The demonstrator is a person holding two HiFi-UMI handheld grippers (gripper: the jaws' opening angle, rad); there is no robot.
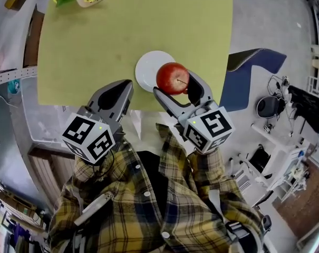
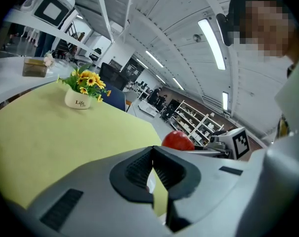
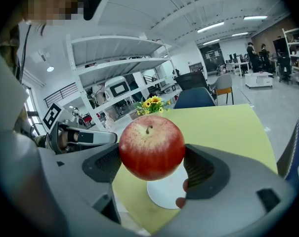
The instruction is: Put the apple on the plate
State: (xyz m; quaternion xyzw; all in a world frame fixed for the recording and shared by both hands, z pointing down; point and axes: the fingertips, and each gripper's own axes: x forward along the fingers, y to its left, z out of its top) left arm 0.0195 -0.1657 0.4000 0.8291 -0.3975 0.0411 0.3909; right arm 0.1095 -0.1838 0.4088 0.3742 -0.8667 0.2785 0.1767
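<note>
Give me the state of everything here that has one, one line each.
apple: gripped, stem up, above the plate.
plate: empty, flat on the yellow-green cloth.
right hand-held gripper: shut on the apple.
left hand-held gripper: shut, empty.
flower pot: upright at the cloth's far edge.

The apple hides the right side of the plate, possibly without touching it.

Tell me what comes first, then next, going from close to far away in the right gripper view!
Apple → flowers → blue chair. The plate lies partly under the apple, so its place in the order is unclear.
</note>
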